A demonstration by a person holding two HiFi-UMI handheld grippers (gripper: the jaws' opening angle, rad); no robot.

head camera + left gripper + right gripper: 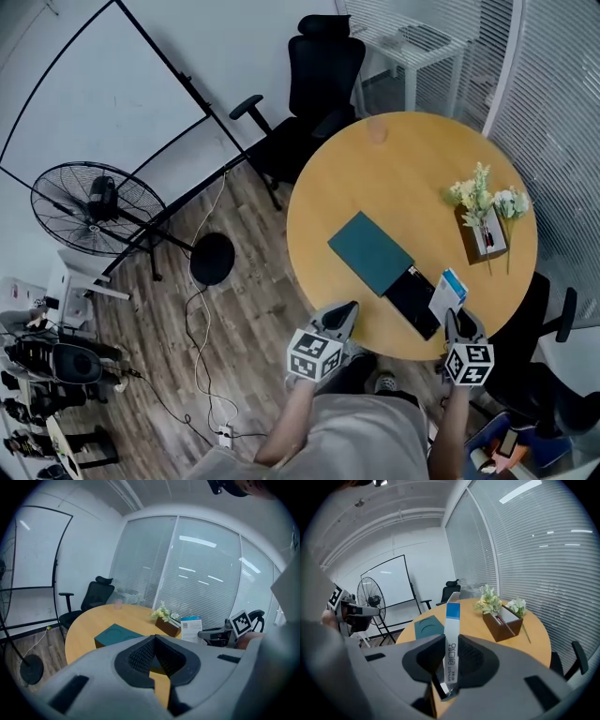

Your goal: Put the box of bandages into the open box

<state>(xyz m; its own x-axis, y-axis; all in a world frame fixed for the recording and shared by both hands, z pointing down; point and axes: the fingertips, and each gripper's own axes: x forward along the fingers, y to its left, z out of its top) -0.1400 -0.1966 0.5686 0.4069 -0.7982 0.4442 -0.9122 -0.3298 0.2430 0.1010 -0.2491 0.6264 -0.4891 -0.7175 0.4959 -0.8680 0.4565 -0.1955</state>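
Right tongs [451, 641] around upright bandage box [452, 618], beside open box [411, 298]

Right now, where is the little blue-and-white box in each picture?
Head view: bandage box at the near edge of the table, in the right gripper.
Left gripper view: right of centre, upright.
Right gripper view: dead centre, between the jaws.
Shared landmark: the flower planter.

Bright, cool, even office light here. A ceiling strip [520, 490] glares white, and more strips mirror in the glass wall [197, 541]. The wooden surface [375, 178] carries a soft sheen and only faint shadows. Both gripper views bulge hard with black corners, and the left tool [154, 638] and right tool [450, 639] loom soft up close.
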